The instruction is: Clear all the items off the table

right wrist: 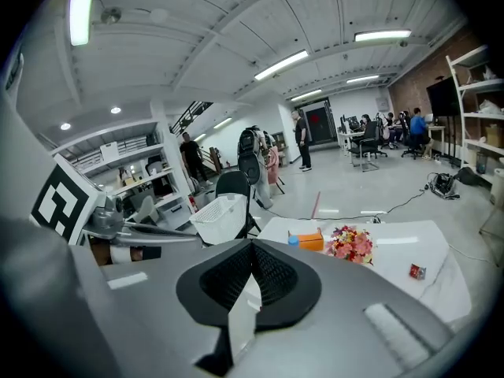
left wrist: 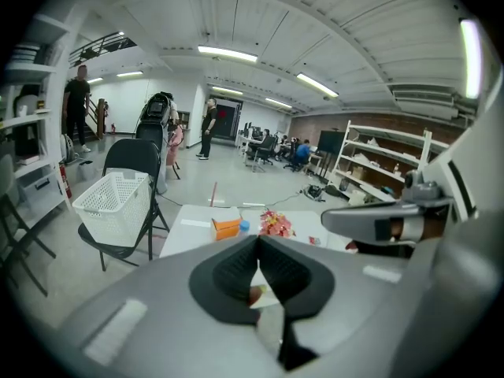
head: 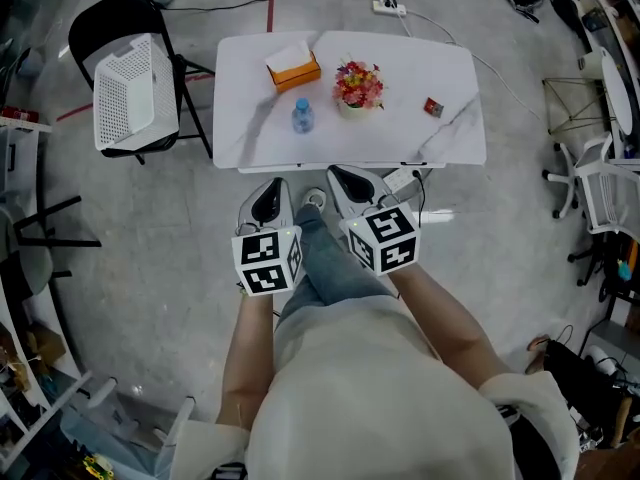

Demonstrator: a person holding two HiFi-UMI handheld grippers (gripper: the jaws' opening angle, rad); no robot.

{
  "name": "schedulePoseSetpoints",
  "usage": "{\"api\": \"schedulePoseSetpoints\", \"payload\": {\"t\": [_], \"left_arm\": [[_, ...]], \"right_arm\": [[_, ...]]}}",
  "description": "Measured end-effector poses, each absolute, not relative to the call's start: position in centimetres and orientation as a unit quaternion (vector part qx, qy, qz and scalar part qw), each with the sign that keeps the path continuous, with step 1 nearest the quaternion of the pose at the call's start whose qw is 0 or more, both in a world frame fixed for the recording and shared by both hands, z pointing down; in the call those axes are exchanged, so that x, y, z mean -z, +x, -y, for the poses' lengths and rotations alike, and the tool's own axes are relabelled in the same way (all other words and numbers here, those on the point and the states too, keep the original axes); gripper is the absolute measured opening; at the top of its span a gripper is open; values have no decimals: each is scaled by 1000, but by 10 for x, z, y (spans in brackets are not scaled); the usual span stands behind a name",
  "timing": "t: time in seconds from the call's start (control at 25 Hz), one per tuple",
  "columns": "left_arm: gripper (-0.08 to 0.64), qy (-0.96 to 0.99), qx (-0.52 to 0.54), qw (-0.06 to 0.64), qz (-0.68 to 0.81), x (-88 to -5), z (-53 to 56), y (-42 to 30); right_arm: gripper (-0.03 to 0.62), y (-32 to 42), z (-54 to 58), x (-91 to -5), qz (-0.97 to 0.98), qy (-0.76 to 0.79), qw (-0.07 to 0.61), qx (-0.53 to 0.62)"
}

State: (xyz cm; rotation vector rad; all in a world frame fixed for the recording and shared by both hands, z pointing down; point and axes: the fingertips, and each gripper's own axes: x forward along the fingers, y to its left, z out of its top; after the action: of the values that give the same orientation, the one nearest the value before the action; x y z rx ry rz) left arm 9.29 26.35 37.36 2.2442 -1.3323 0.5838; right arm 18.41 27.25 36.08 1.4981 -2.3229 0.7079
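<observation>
White, marble-patterned bench [head: 440, 138] carried four things. An orange tissue box [head: 293, 66] sat near the far edge, with a water bottle [head: 303, 116] just in front of it, toward the near edge. A bunch of flowers [head: 359, 85] stood about the middle, and a small red object [head: 432, 107] lay alone toward the right edge. The left corners and the near-right corner lay bare. Both tools hung side by side just short of the near edge. The left tool [head: 272, 190] had its jaws pressed together on nothing, and the right tool [head: 345, 180] likewise. A white basket [head: 135, 93] rested on a black chair [head: 110, 18] off the left edge.
</observation>
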Motion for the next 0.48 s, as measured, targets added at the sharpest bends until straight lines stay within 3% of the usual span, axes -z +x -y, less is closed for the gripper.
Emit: {"api": "schedulePoseSetpoints", "payload": {"t": [0.48], "left_arm": [[9, 810, -225, 258, 477, -426, -199, 83]], "right_arm": [[-3, 181, -209, -429, 790, 519, 180, -270]]}}
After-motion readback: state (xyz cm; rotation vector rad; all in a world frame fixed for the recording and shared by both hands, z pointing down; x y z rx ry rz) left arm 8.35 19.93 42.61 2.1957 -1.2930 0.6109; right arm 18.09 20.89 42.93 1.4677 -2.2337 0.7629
